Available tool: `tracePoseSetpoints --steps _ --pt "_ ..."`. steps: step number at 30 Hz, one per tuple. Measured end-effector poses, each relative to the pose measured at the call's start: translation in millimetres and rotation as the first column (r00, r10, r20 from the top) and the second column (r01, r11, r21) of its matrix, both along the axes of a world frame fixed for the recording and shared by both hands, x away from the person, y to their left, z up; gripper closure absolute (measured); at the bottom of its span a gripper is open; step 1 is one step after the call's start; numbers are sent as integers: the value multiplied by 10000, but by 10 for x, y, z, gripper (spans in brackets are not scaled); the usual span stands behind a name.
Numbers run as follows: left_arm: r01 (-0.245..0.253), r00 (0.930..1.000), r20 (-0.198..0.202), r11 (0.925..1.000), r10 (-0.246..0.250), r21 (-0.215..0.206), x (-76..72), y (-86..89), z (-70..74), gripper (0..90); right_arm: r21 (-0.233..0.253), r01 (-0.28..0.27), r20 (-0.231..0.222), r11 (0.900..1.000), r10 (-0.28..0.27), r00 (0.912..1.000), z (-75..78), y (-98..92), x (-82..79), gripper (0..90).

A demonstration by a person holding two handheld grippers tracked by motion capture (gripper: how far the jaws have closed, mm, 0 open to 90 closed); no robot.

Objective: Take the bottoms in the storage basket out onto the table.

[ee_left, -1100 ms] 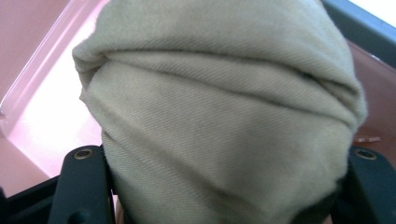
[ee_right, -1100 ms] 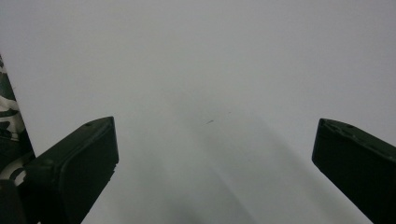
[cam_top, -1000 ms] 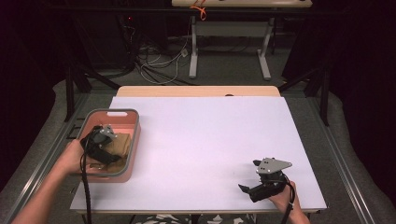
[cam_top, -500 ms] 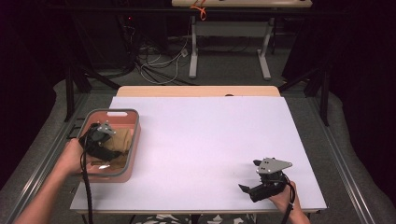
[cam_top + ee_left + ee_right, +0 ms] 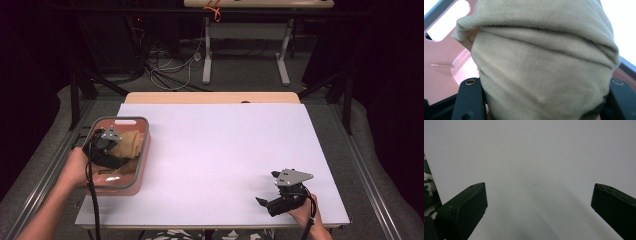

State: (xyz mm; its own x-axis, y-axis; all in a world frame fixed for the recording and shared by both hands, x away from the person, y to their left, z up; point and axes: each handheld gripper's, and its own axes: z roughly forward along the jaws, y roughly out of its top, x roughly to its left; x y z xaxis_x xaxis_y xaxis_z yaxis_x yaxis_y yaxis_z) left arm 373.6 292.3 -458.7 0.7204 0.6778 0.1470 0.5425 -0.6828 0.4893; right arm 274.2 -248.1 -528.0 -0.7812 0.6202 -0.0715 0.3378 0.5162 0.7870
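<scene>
A: Starting at the left: dark floor, grey mat [image 5: 35, 165] along the edge, metal rail beside the white tabletop [image 5: 220, 150].

B: And on the tabletop's left edge?

A: Pink bin [image 5: 141, 165] with a grey rim and a handle slot at the far end. Inside, a beige cloth [image 5: 131, 142], bunched up.

B: Left tongs?

A: Left tongs [image 5: 117, 152] down in the bin, held from the near side by a hand. Seen along the left gripper view: closed onto the cloth [image 5: 544, 75], fabric packed between both jaws, pink bin floor [image 5: 441, 75] behind.

B: Middle of the surface?

A: Bare white, smooth, matte. Wooden strip [image 5: 210, 97] along the far edge, with one small dark spot on it.

B: Farther back?

A: Dim room. Tangle of cables [image 5: 170, 65] on the floor, white legs of another desk [image 5: 207, 50], something orange [image 5: 214, 9] on its top, black stand legs [image 5: 85, 85] at both sides.

B: Right side?

A: Right tongs [image 5: 264, 202] low over the tabletop's near right corner, grey three-cornered plate [image 5: 294, 177] on top, pointing left. Spread wide in the right gripper view [image 5: 539, 202], nothing between the jaws, plain white surface underneath with a soft shadow. Well apart from the bin.

B: Beyond that?

A: Another rail, grey mat, then darkness.
</scene>
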Motion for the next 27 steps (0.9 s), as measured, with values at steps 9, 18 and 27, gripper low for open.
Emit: tracePoseSetpoints --steps 9,18,27 --pt "-268 9992 301 9993 276 -273 -9 -4 44 341 33 -7 5 10000 7 10000 -2 -2 1 0" --pt "-574 9958 687 9973 605 -465 -16 -6 115 342 22 47 -3 10000 -47 10000 -1 -3 0 0" --pt "-731 9917 1012 9955 790 -601 -16 -13 179 343 31 55 0 10000 -55 10000 -2 -2 0 0"
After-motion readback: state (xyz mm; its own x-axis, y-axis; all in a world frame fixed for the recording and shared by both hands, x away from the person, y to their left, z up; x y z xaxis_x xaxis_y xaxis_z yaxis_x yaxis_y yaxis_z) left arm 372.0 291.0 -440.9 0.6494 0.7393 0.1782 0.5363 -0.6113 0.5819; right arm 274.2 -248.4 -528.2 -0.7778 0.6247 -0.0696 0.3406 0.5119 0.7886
